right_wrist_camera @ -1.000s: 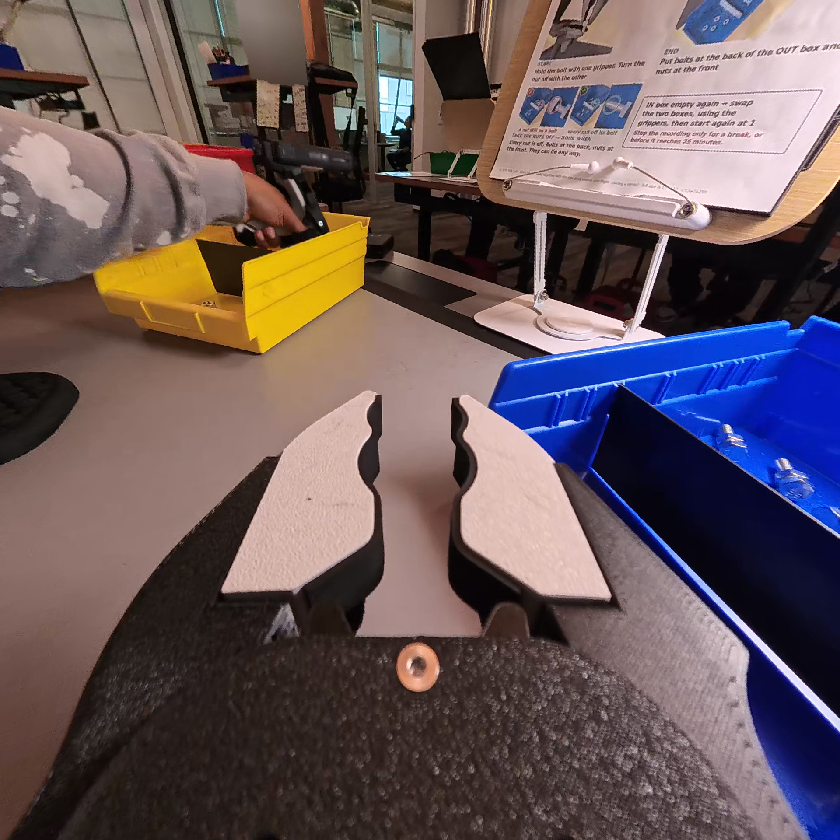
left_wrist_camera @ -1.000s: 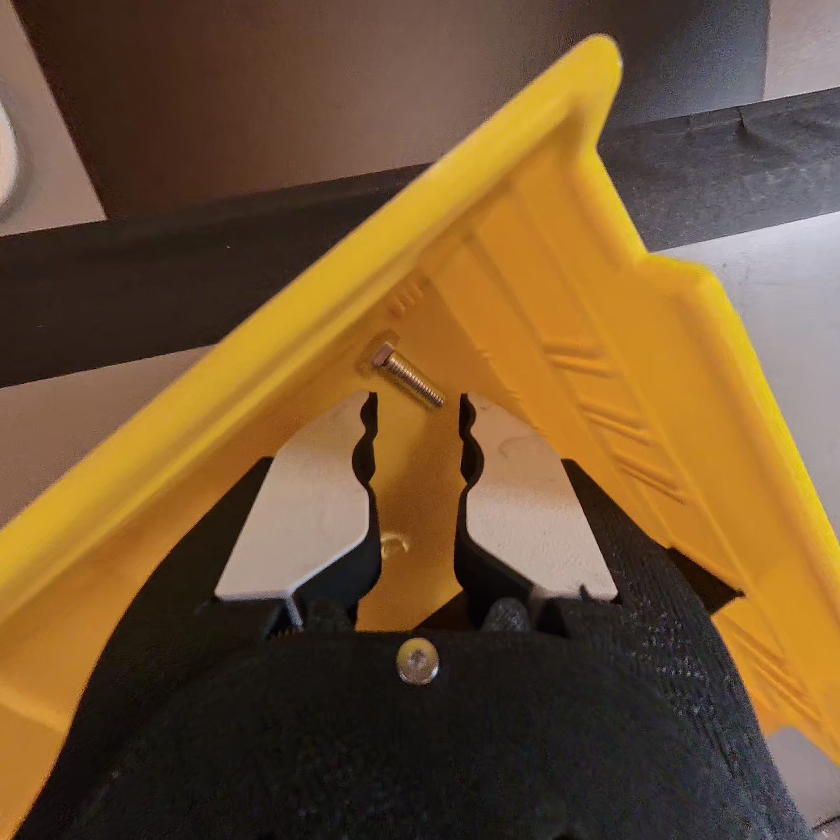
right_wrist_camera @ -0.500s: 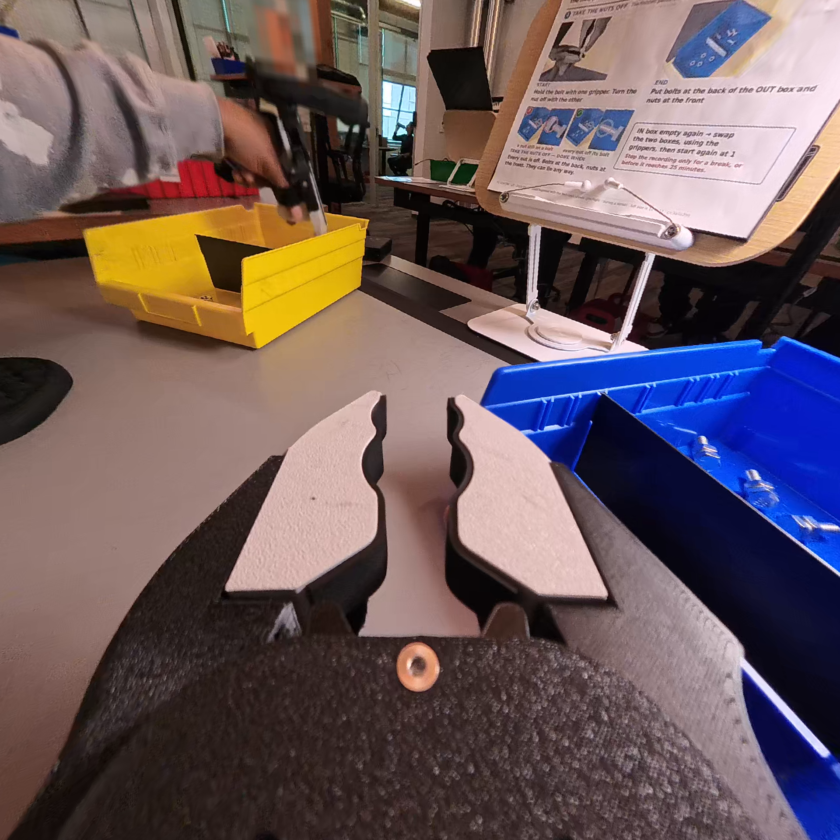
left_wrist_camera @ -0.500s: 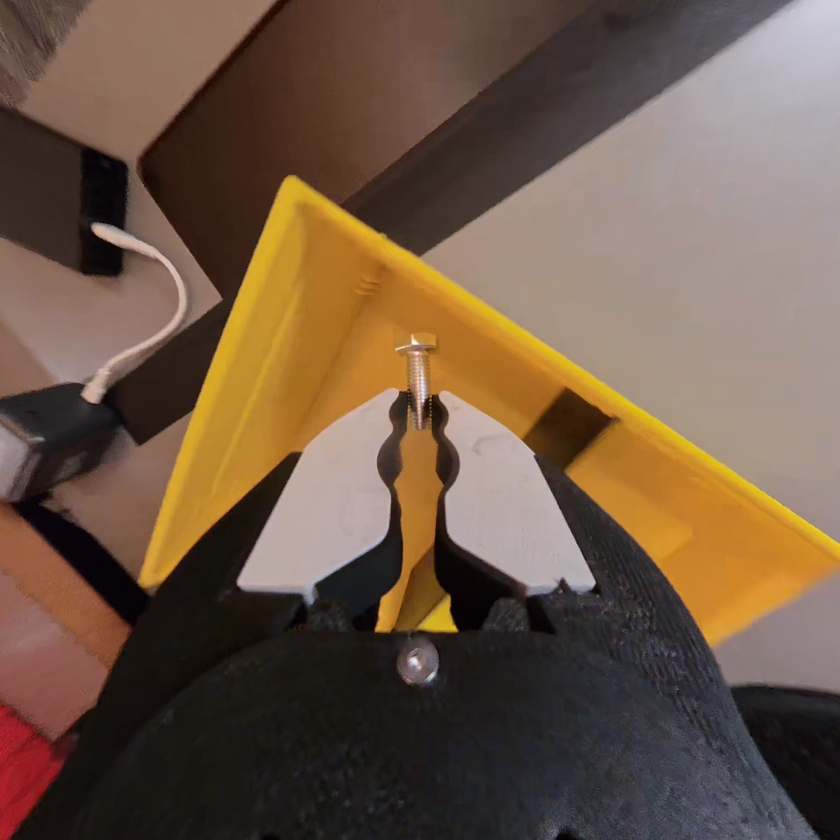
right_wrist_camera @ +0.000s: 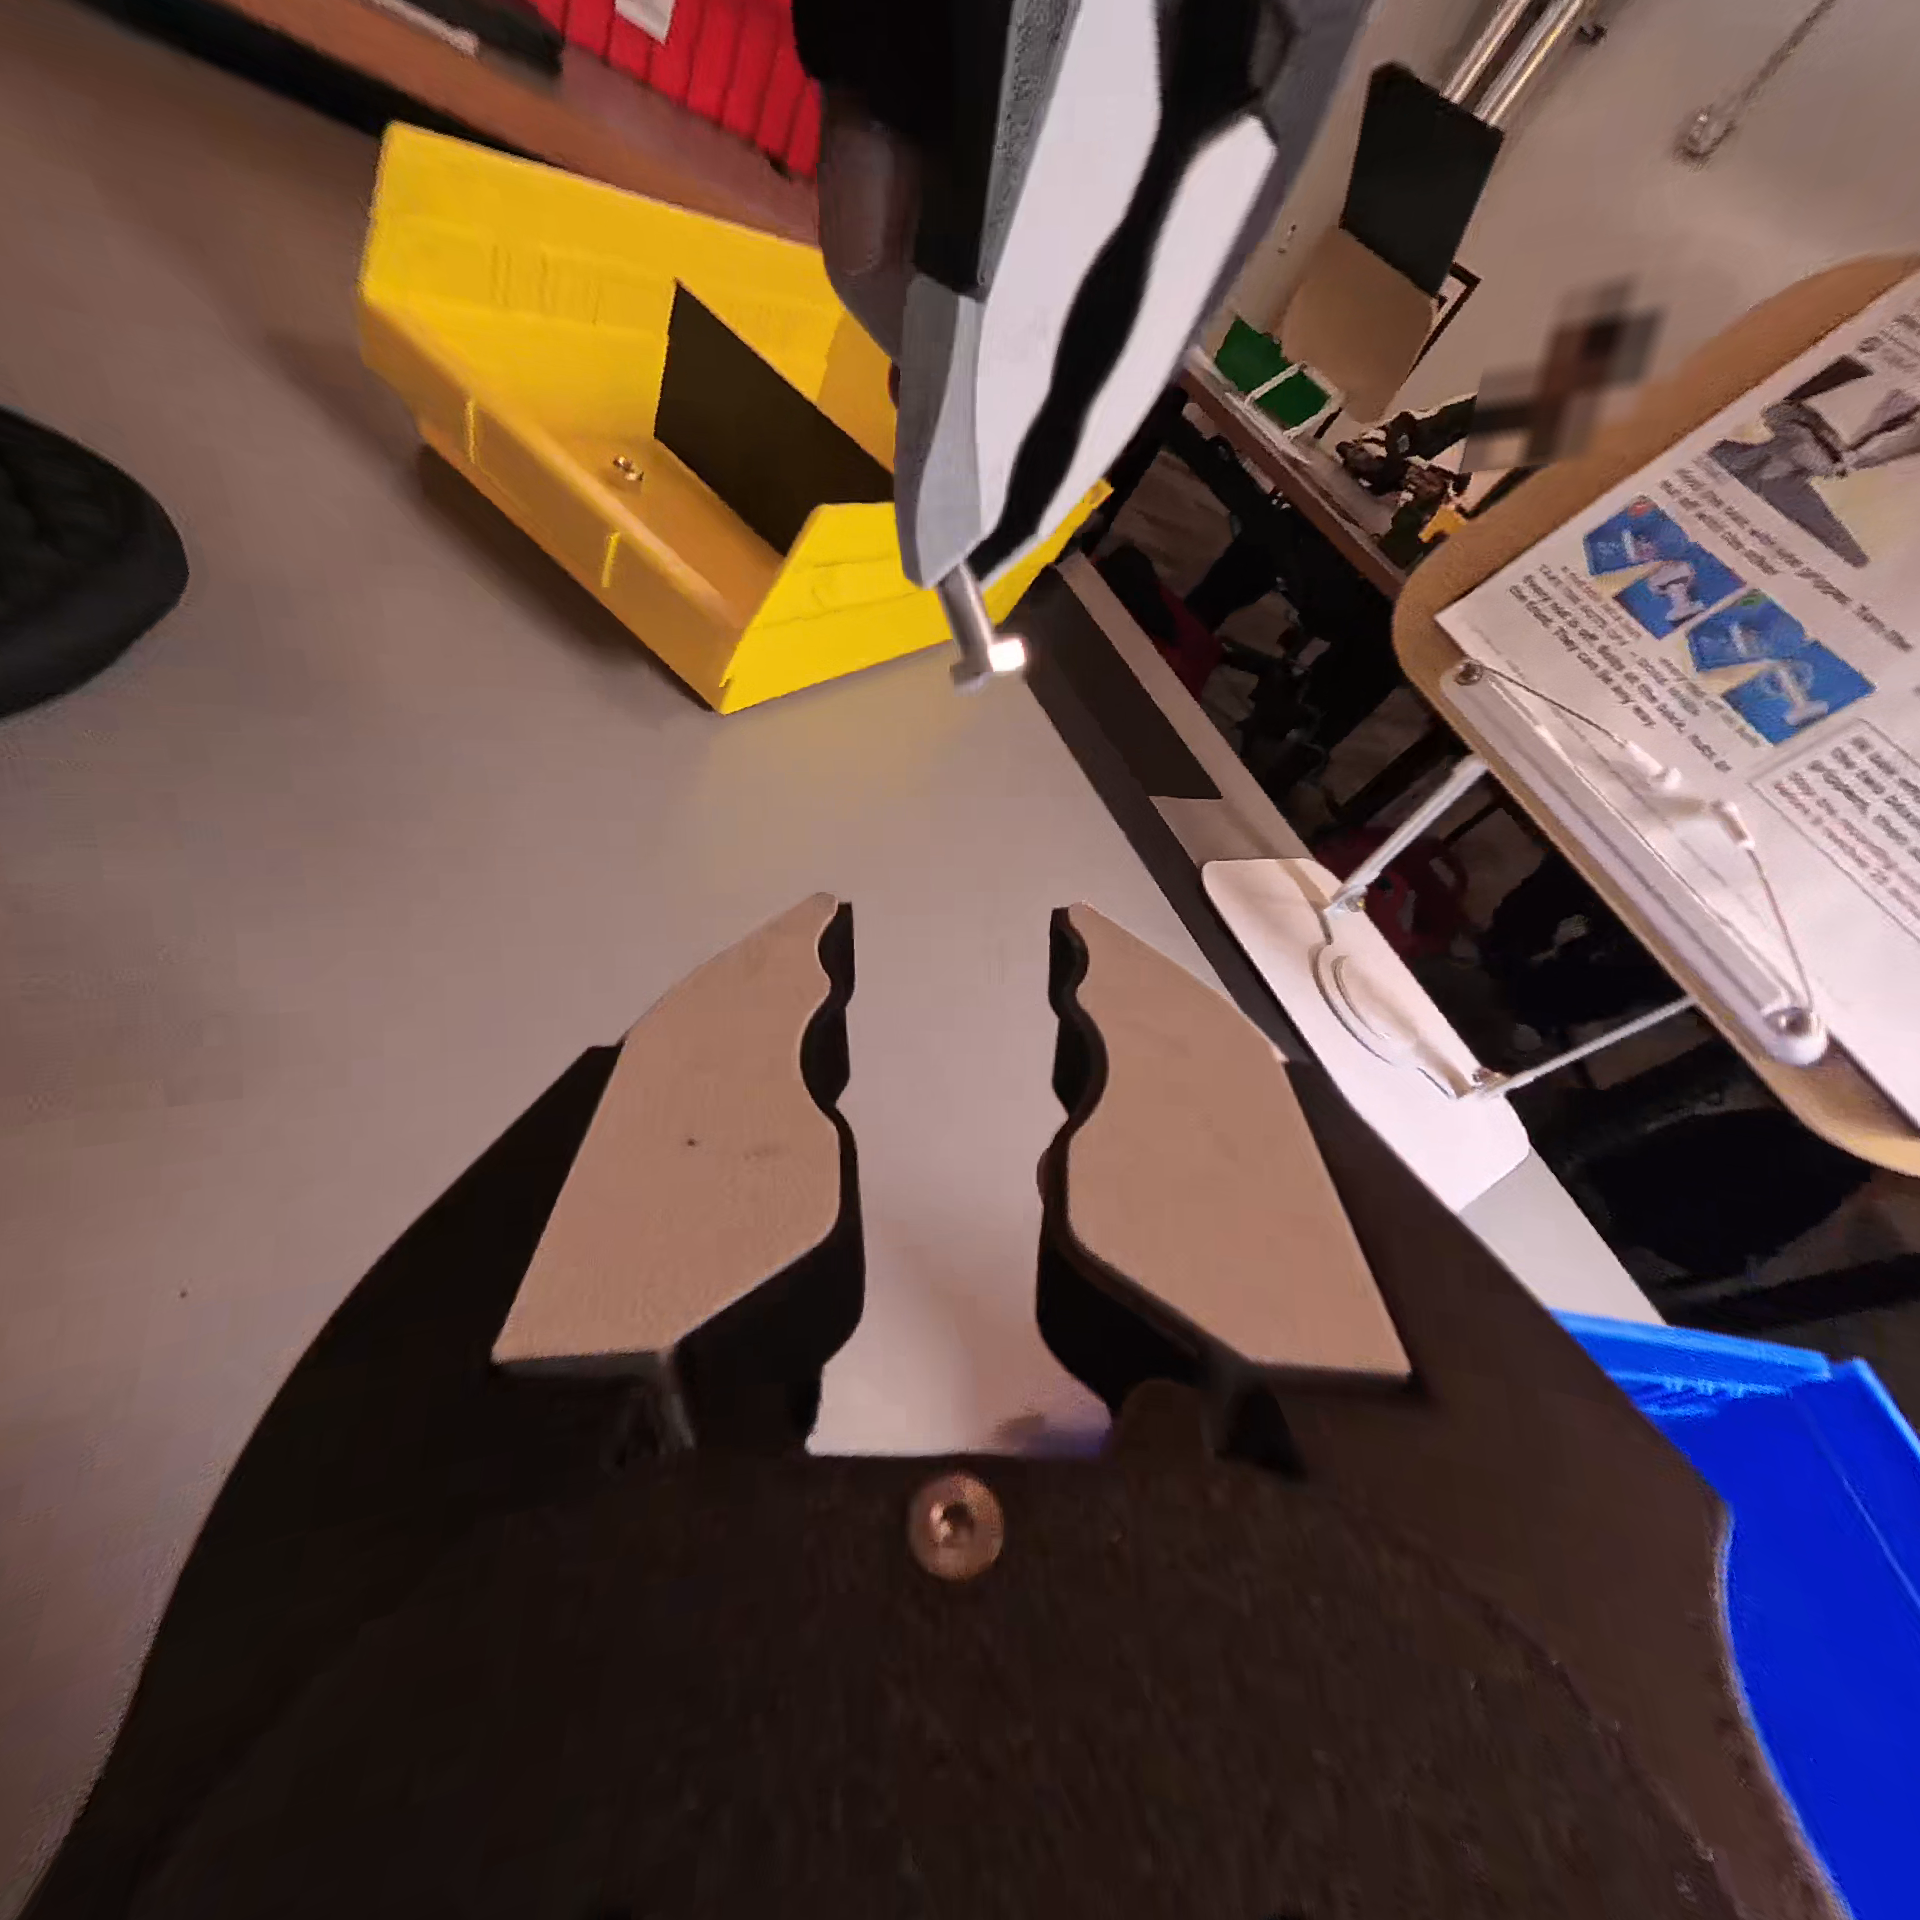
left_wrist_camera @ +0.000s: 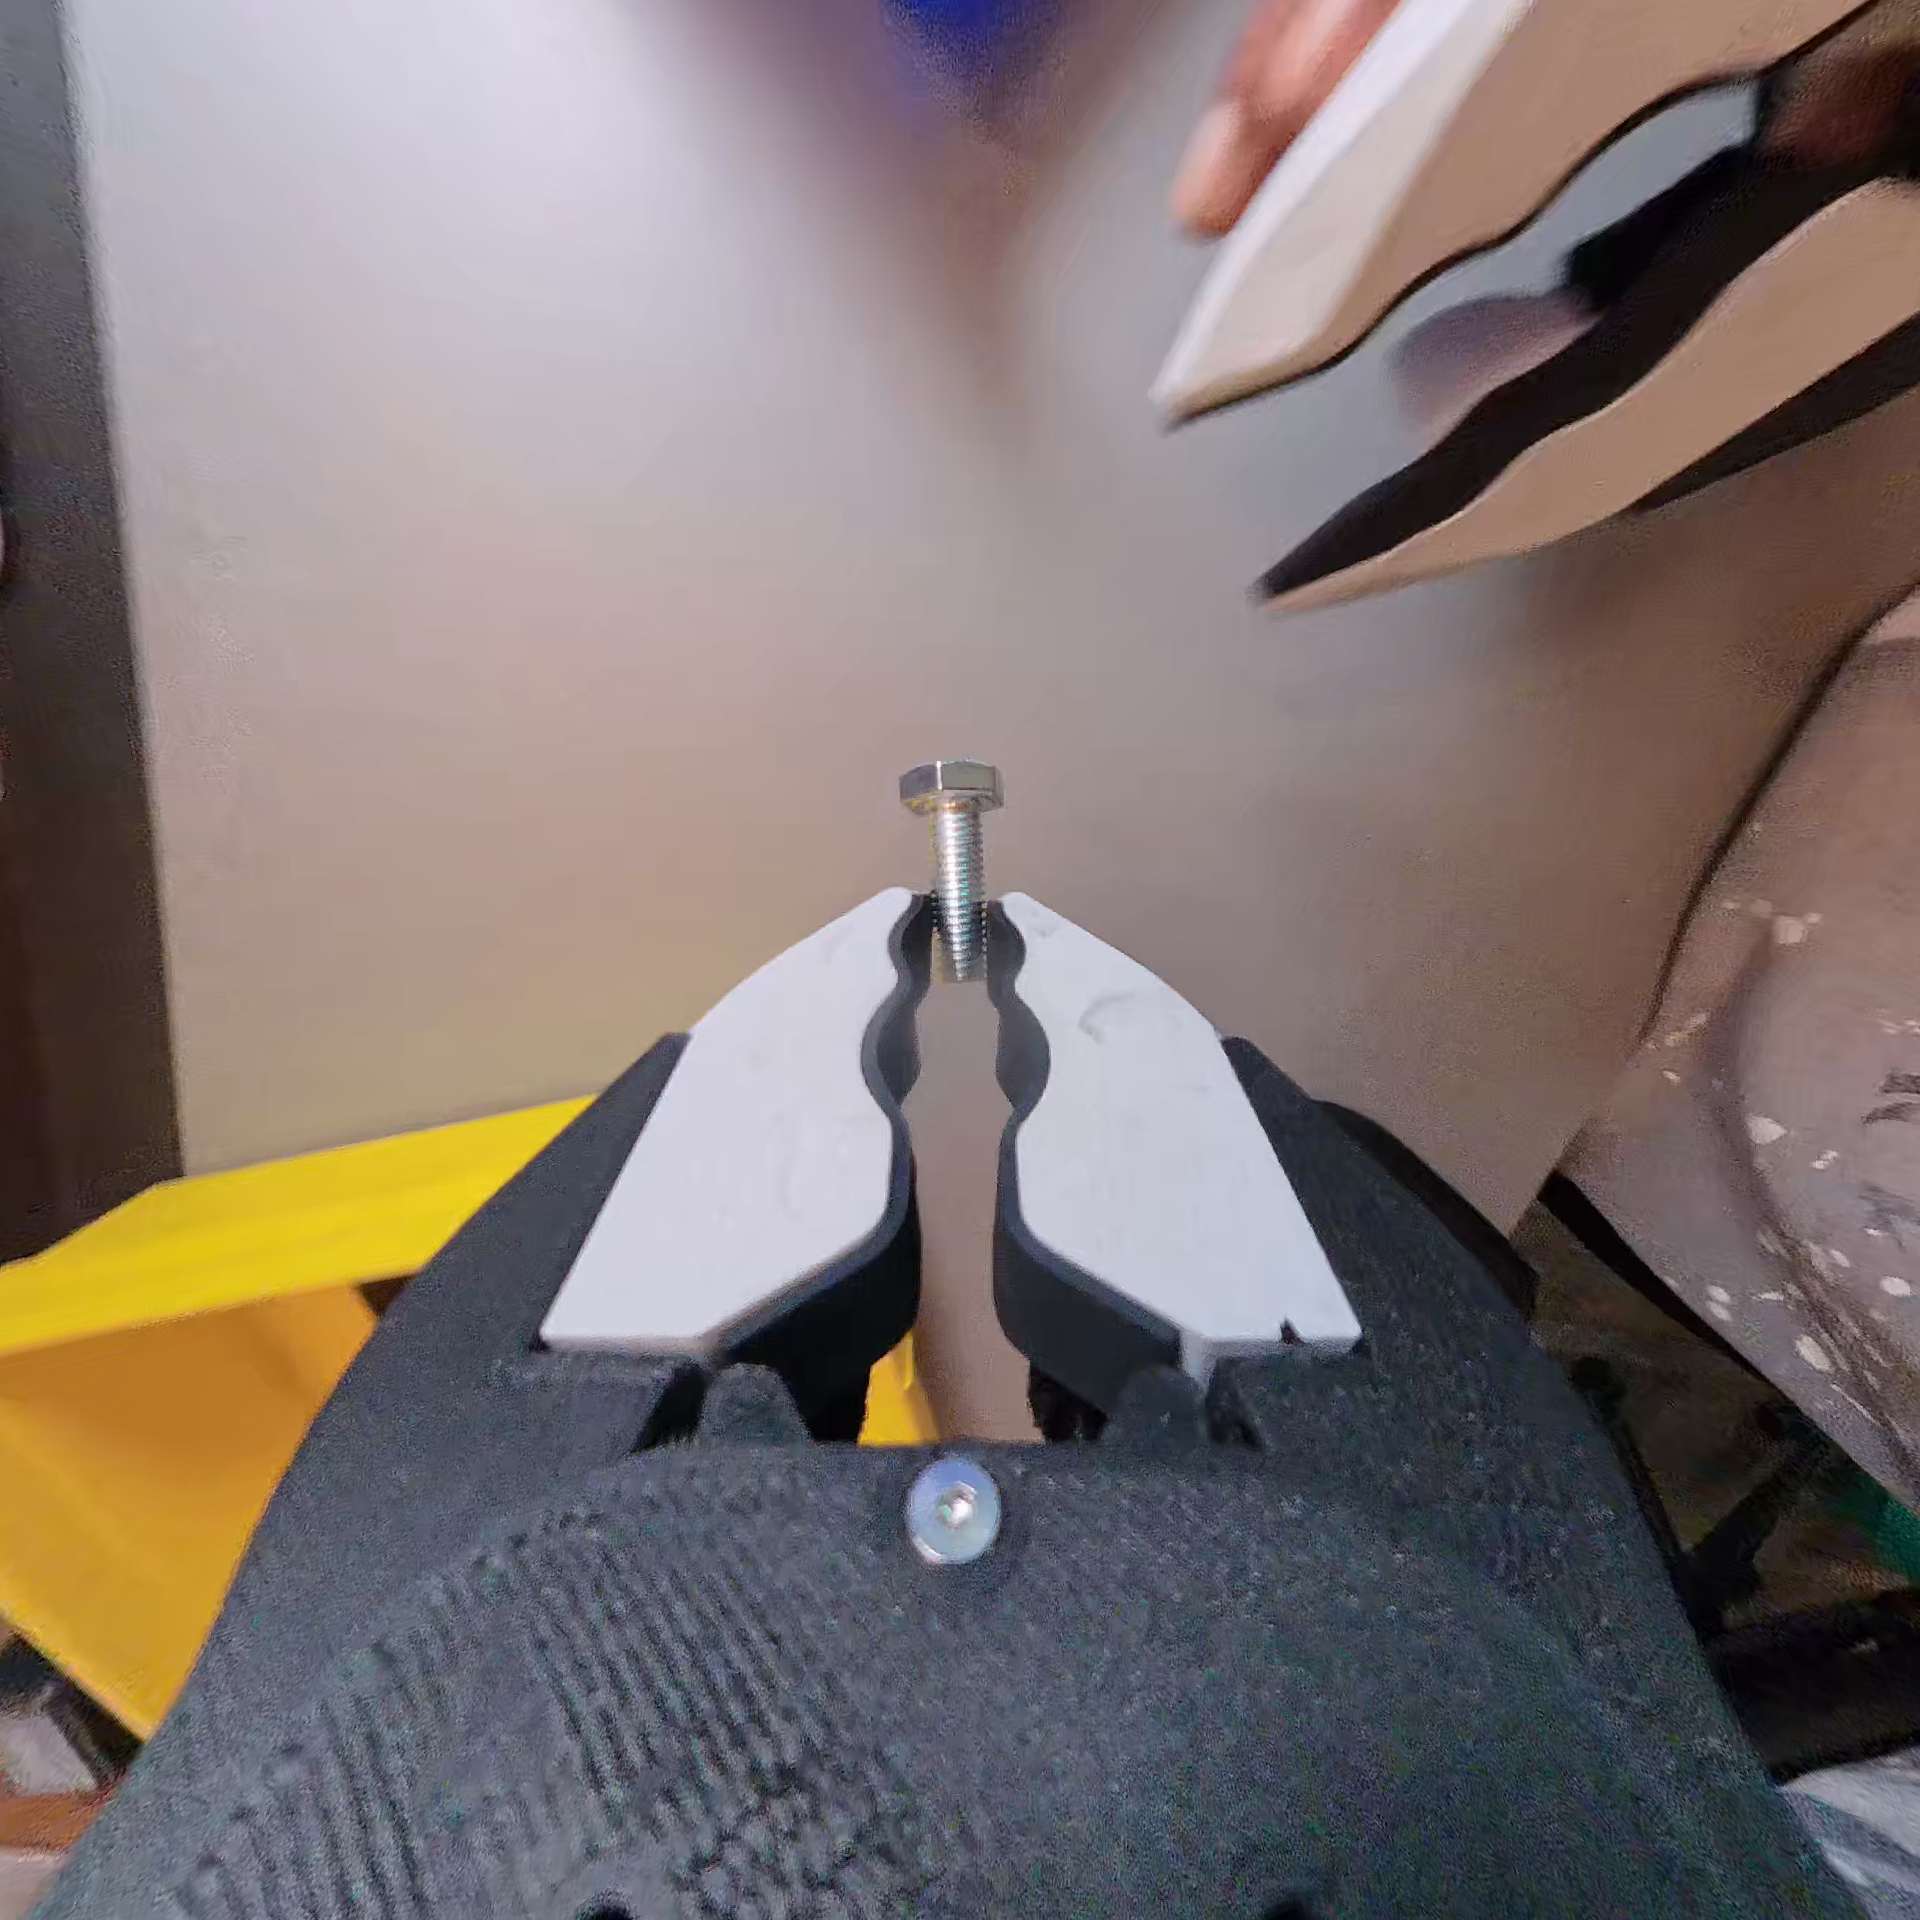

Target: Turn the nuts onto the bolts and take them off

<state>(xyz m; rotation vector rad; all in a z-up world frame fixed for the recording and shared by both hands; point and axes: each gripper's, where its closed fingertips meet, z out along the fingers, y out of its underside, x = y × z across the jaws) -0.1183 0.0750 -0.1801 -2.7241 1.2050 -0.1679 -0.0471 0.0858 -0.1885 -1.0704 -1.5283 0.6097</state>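
Observation:
My left gripper (left_wrist_camera: 957,906) is shut on a silver hex bolt (left_wrist_camera: 954,837) by its threaded end, head pointing away, above the grey table (left_wrist_camera: 520,520). In the right wrist view the same gripper (right_wrist_camera: 961,577) hangs from above with the bolt (right_wrist_camera: 982,644) head down. My right gripper (right_wrist_camera: 951,920) is open and empty, a short way below and in front of the bolt. It also shows blurred at the upper right of the left wrist view (left_wrist_camera: 1216,488). No nut is on the bolt. A small nut (right_wrist_camera: 624,469) lies in the yellow bin (right_wrist_camera: 582,312).
The yellow bin with a black divider stands at the back left of the table and shows low left in the left wrist view (left_wrist_camera: 156,1351). A blue bin (right_wrist_camera: 1808,1538) is at the right. An instruction sheet on a stand (right_wrist_camera: 1704,665) is at the back right. A person's sleeve (left_wrist_camera: 1808,1039) is at the right. Tip to tip, the grippers are about 8 cm apart.
My left gripper shut on the bolt in the yellow bin, lifted it out and carried it over the table towards my right gripper. My right gripper rose and turned to face it.

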